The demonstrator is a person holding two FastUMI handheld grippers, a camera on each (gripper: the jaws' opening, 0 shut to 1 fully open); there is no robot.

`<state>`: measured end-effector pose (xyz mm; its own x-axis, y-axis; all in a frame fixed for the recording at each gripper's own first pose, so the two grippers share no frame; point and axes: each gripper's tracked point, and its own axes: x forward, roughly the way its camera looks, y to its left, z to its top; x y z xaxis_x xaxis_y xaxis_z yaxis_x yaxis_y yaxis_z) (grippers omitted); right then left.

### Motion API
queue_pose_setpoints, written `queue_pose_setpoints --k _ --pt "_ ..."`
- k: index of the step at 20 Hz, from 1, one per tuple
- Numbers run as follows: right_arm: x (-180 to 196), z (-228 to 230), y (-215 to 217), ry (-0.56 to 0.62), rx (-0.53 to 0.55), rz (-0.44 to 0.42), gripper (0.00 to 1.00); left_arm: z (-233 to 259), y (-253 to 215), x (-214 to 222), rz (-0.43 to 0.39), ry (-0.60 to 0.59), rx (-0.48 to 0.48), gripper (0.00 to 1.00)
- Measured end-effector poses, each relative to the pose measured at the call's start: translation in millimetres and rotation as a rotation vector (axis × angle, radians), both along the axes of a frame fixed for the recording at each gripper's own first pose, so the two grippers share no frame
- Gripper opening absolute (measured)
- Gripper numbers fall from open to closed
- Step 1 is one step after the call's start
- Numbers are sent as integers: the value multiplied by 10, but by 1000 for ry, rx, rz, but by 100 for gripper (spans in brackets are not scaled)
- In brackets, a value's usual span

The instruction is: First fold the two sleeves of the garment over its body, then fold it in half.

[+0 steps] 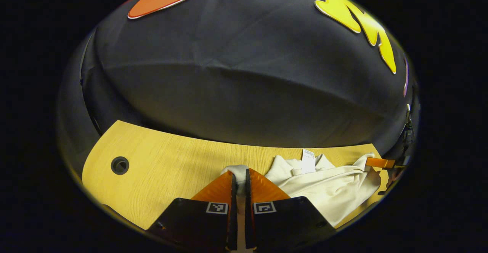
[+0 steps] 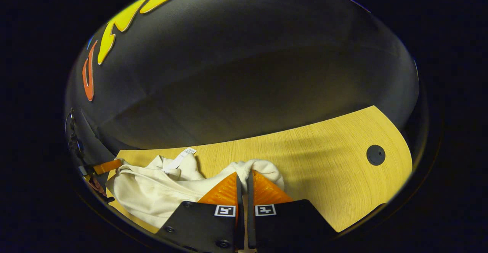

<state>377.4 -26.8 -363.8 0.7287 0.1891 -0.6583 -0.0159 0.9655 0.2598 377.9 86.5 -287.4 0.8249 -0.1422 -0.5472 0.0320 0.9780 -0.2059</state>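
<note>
The cream cotton garment (image 1: 328, 186) lies bunched on my light wooden table (image 1: 164, 161); my left gripper (image 1: 239, 176) and right gripper (image 2: 244, 178) each pinch its cloth, fingers nearly closed.

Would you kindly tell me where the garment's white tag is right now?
In the left gripper view, the tag stands at the garment's far edge on the table, right of the left hand-held gripper.

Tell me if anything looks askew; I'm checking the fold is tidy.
The cream garment is bunched and wrinkled on the wooden table, not flat, its white label flipped out. Both the left gripper and right gripper pinch cloth.
</note>
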Motion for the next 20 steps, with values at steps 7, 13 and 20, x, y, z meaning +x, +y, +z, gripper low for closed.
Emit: queue_pose_setpoints --k 7,13,20 --pt "139 170 144 -61 -18 -1 19 382 59 38 -5 -85 117 70" --pt "11 576 -32 -164 -107 -49 82 545 118 63 25 -128 135 99" --pt "-674 1384 75 -276 -178 -44 87 637 131 28 80 -186 119 99"
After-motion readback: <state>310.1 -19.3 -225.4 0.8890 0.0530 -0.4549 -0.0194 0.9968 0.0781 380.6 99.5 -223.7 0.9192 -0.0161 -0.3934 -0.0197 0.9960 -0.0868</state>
